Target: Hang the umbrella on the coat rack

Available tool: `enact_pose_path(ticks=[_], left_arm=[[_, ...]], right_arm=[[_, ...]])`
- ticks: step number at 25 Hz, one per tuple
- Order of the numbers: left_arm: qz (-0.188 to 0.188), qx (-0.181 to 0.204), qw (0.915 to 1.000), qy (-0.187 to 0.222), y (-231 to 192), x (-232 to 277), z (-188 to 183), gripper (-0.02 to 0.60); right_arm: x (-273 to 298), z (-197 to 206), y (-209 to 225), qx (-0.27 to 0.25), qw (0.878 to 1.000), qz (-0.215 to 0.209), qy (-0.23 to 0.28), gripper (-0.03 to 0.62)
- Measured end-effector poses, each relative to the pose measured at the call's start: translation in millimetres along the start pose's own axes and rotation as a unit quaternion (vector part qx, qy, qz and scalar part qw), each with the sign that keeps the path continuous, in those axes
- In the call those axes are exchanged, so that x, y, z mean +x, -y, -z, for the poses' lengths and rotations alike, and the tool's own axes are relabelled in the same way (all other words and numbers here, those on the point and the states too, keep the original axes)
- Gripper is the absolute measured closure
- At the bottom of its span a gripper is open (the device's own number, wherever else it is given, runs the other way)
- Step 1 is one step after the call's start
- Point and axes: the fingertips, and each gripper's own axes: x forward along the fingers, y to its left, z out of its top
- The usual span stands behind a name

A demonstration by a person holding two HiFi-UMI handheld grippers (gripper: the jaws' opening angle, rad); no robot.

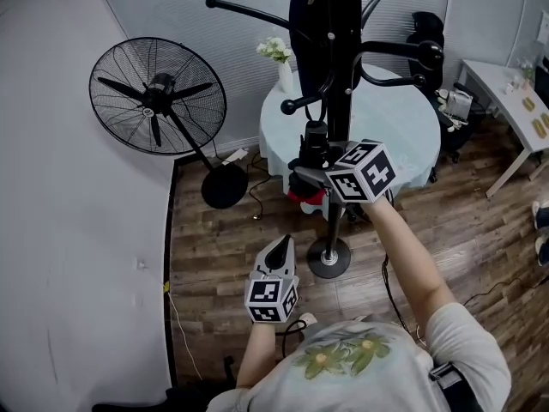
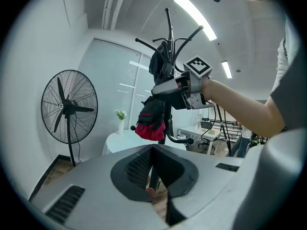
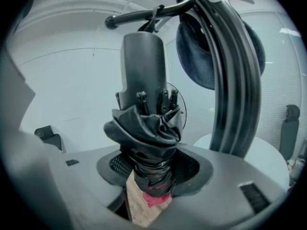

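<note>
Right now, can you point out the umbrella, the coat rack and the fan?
umbrella (image 3: 146, 128): right gripper view, on its folded black canopy.
coat rack (image 1: 341, 67): head view, on its black pole.
fan (image 1: 159, 88): head view, on its hub.

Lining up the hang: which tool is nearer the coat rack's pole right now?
Right. The right tool, gripping the folded umbrella, is close beside the coat rack pole, below its hooks. The left tool is lower, back toward the person, apart from the pole.
</note>
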Motion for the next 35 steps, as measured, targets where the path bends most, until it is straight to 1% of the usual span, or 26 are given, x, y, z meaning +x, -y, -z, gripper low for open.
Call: enact_pose_path(ticks=[11,14,20,27,31,35], left_arm=[[-0.003,0.0,1.0,-0.005,-1,-1,3,0.578],[-0.004,-0.001,1.0,-0.008,1,1,5,0.578],[0.001,0.0,0.9999,-0.01,8,4,6,0.578],[0.011,0.003,0.9998,-0.015,18,10,8,0.578],[0.017,0.006,0.9997,-0.014,23,13,6,0.578],[0.021,0.009,0.9996,-0.015,26,17,5,0.578]], right_arm=[[7,15,1,0.003,1.0,0.004,-0.014,0.368],[6,17,5,0.003,1.0,0.016,-0.006,0.364],[0,21,15,-0.004,0.998,0.054,0.022,0.359],[-7,26,18,-0.012,0.997,0.067,0.031,0.352],[-8,36,14,-0.022,0.998,0.061,0.016,0.325],[-10,39,10,-0.018,0.998,0.052,0.022,0.316]])
